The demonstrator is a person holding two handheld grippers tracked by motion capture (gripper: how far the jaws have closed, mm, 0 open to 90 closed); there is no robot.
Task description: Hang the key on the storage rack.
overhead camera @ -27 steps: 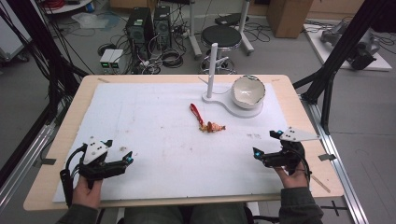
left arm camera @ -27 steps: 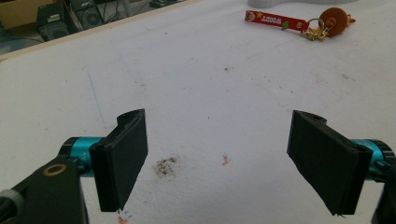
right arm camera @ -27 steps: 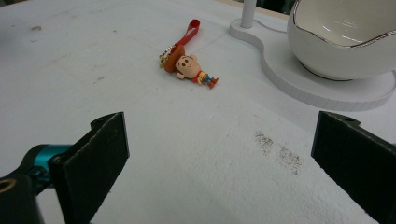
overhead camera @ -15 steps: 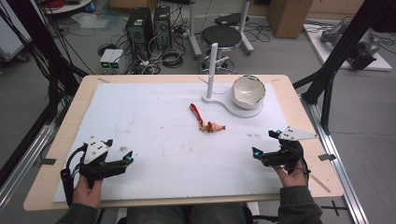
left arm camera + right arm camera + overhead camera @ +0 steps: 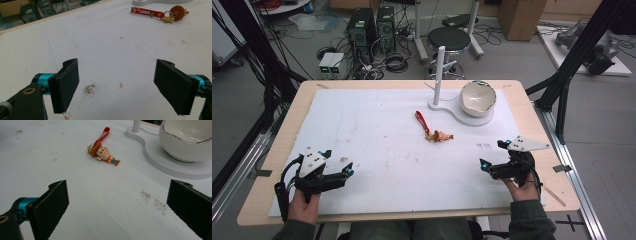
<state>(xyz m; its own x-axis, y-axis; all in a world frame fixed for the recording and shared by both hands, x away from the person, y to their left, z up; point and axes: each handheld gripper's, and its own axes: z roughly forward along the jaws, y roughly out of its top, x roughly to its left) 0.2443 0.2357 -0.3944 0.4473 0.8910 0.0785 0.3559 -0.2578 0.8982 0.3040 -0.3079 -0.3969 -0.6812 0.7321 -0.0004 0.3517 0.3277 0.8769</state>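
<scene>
My left gripper rests near the front left corner of the tabletop, held in my left hand. Its jaws stand wide apart with nothing between them; in the left gripper view I see bare white mat and a small dark smudge between the two black pads. My right gripper sits near the front right corner, held in my right hand, its grey plate on top. Its jaws are also spread wide and empty; in the right gripper view the mat lies bare between them, with a dusting of dark specks near the right-hand pad.

The keychain lies flat on the mat near the middle of the tabletop, well apart from both grippers. It is a small cowboy figure lying on its back, joined by a ring to a red strap that runs away toward the back edge. In the left gripper view the strap shows pale lettering.

Beyond it, toward the back right corner, a white stand lies on the mat, with an upright post at one end and a white bowl sitting on the other. The keychain is near the stand but not touching it.
</scene>
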